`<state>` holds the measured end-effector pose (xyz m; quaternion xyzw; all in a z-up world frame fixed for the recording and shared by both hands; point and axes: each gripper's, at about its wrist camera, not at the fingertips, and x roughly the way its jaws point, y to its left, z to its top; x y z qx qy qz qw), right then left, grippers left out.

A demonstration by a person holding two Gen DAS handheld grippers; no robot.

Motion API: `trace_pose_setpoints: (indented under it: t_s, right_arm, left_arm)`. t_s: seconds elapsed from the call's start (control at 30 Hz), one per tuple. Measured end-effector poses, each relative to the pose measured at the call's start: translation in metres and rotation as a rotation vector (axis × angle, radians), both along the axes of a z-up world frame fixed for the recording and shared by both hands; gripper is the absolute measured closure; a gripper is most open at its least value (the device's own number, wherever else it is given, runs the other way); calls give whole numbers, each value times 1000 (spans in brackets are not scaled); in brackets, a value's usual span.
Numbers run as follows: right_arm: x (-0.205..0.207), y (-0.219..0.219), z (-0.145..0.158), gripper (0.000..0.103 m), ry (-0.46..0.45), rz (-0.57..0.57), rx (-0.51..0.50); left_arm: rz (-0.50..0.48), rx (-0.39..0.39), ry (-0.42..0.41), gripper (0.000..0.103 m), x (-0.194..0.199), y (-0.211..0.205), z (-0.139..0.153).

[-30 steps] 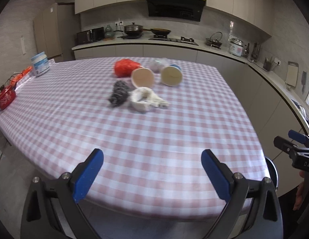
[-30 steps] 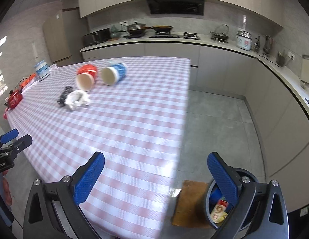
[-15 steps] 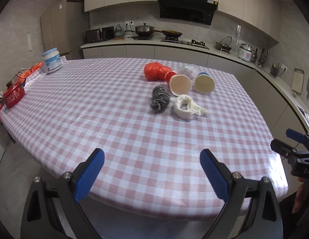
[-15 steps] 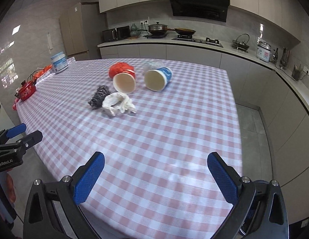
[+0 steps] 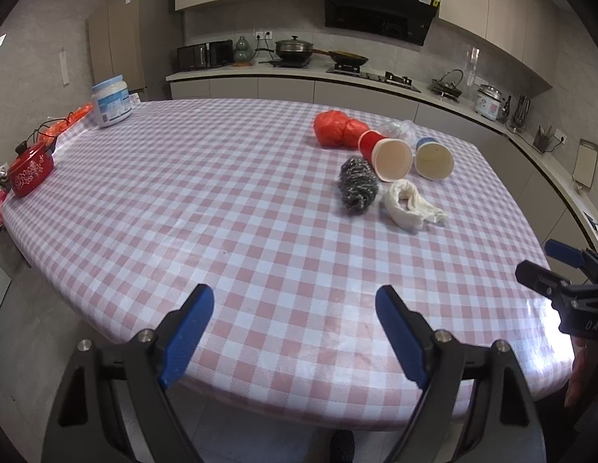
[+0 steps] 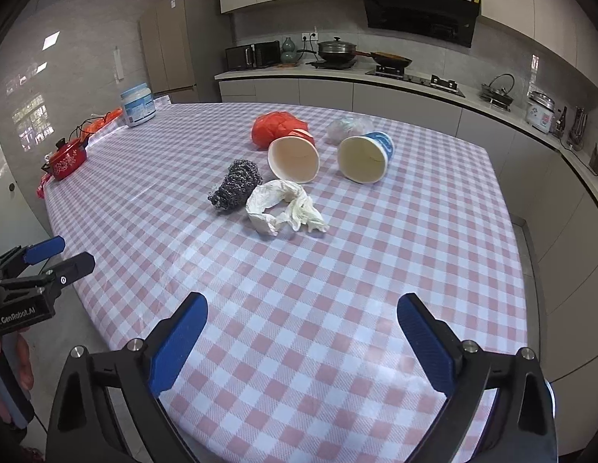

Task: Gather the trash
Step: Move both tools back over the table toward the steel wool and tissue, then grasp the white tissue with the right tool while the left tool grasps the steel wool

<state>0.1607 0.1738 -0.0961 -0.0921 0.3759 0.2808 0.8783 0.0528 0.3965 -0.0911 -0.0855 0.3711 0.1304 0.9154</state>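
Trash lies in a cluster on the checked table [image 6: 337, 270]: a crumpled white tissue [image 6: 283, 208], a steel wool ball [image 6: 237, 185], a red paper cup on its side [image 6: 293, 158], a blue paper cup on its side [image 6: 364, 158], a red plastic bag [image 6: 276, 127] and a clear plastic bag [image 6: 345, 127]. The same items show in the left wrist view: tissue [image 5: 409, 204], steel wool [image 5: 357, 183], red cup [image 5: 387, 156], blue cup [image 5: 434, 160]. My left gripper [image 5: 295, 332] is open and empty over the near table edge. My right gripper [image 6: 303, 341] is open and empty, well short of the tissue.
A white and blue jar [image 5: 110, 100] stands at the far left corner. A small red pot [image 5: 29, 169] sits at the left table edge. Kitchen counters with a stove [image 6: 376, 65] run behind. The floor lies to the right of the table [image 6: 530, 239].
Both grippers have swung left and moved in toward the table. The right view no longer shows the floor and bin; the trash cluster is now nearer its centre.
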Motion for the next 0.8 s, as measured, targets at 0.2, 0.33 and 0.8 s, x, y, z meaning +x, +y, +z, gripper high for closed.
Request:
trace_pose_setpoints:
  t_s: [0.2, 0.33, 0.8]
  right_arm:
    - [32, 33, -23, 4, 51, 41, -10]
    - [58, 56, -43, 7, 98, 67, -12]
    - [153, 72, -71, 41, 157, 91, -28]
  left_arm:
    - [28, 3, 26, 16, 20, 19, -10]
    - [36, -2, 47, 16, 42, 29, -18]
    - [-51, -11, 65, 16, 135, 2, -30]
